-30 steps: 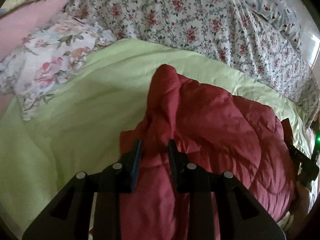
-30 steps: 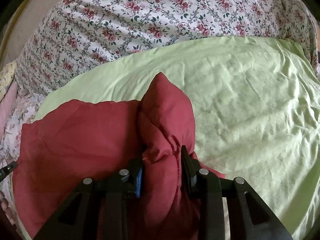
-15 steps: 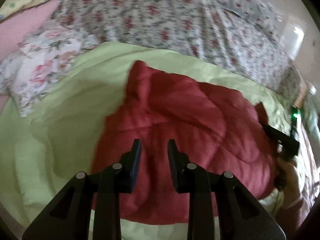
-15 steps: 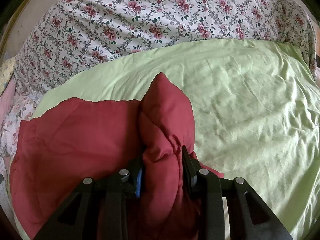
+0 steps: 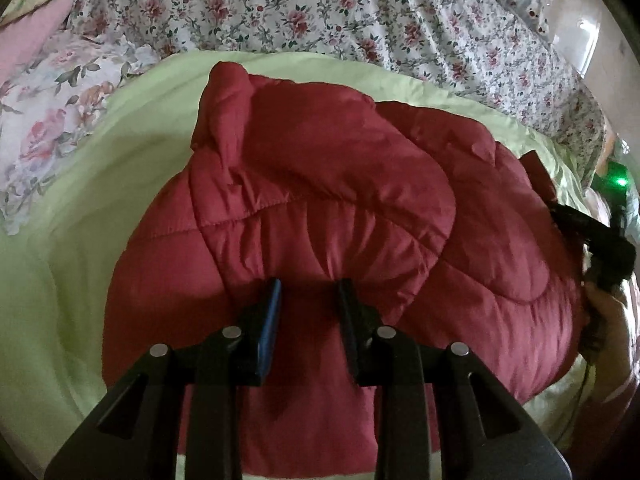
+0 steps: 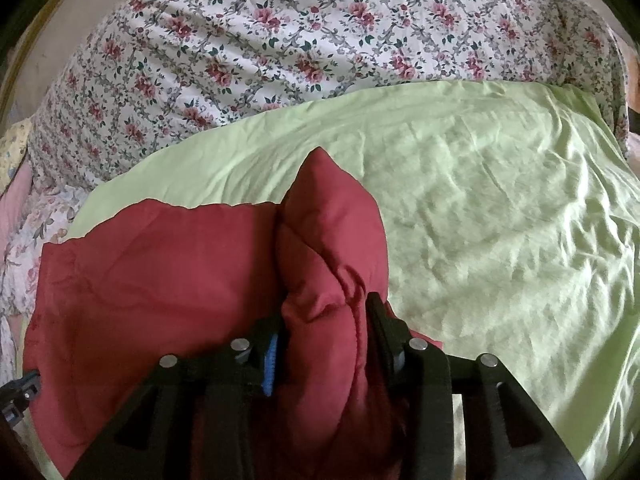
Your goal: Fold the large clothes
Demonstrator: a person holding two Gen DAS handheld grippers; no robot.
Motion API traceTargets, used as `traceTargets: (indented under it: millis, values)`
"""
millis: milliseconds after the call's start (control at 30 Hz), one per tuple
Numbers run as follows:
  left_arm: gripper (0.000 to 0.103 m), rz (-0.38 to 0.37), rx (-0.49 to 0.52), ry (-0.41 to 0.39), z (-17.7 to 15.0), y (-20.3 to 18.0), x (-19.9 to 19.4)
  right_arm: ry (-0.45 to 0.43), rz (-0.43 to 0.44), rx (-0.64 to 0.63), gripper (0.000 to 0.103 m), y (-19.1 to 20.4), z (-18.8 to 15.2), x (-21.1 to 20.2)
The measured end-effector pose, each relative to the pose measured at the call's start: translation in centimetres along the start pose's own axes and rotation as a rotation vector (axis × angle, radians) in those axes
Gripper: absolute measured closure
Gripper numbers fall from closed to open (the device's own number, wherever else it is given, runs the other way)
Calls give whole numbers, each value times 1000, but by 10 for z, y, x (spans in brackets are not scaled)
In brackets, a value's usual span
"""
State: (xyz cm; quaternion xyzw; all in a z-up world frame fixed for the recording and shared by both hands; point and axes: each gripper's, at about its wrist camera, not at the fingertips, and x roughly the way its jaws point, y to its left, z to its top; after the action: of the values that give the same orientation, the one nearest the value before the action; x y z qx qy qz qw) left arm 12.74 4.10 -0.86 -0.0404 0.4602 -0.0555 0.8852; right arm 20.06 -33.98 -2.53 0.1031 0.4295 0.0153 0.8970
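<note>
My dark red quilted padded jacket (image 5: 320, 208) lies on the pale green wrinkled bedsheet (image 6: 500, 208), bunched into a broad mound with one layer lapped over another, so I judge a first fold is laid down, though it is loose and puffy, not flat. My left gripper (image 5: 308, 300) hovers over the near side of the mound with its two fingers apart and nothing between them; whether the tips touch the fabric I cannot tell. My right gripper (image 6: 324, 328) is clamped on a thick upright roll of the same red jacket, the padding bulging out between the fingers, at the garment's right edge beside bare sheet. What is left, as I read it, is to lay that held end over, square the edges and press the bundle down; I would call the job about midway at best. Much is hard to make out: I cannot find sleeves, collar or zip, so I cannot say which part of the jacket I hold. The near edge of the garment is cut off behind my own gripper bodies in both views. Beyond the sheet lies a white quilt with a pink rose print (image 6: 320, 40), and a floral pillow (image 5: 48, 120) sits to the left, its far end out of frame.
</note>
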Motion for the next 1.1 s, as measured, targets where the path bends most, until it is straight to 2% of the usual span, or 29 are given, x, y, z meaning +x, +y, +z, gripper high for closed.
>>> traceTargets:
  millis: [100,167,200,300,367,467,500,567,733,900,967,1033,1100]
  values:
    - [76,-5,-12,-2,4,3,4,-54,-46,-35,58,5,-3,-25]
    - [76,-7,-11,-5,4,4,7,-98,-68,-60,49,11,-6,-45]
    - [76,-8,-11,-7,4,4,9,-119,-67,-68,48,15,-8,-56]
    - [76,-20,-17,-12,4,6,13,-157,12,-59,47,27,-21,-90]
    - [76,-27,-21,-13,4,8,15,-118,93,-89,45,41,-35,-97]
    - [76,-27,-19,-15,4,8,17,-26,142,-178,45,66,-52,-88]
    - [76,-26,-18,-15,5,8,17,-7,145,-196,45,71,-55,-83]
    - [76,-30,-26,-13,5,8,17,29,98,-229,45,77,-62,-69]
    - [76,-43,-49,-6,9,9,4,39,77,-204,43,70,-57,-49]
    - [55,-35,-16,-54,0,-4,-26,16,52,-217,43,73,-61,-45]
    - [42,-37,0,-69,-7,-14,-34,-1,48,-216,43,73,-65,-46]
    - [39,-28,18,-57,-13,-21,-29,-12,48,-211,43,73,-67,-47]
    - [38,26,45,-47,-18,-27,-16,-22,50,-209,43,73,-68,-47]
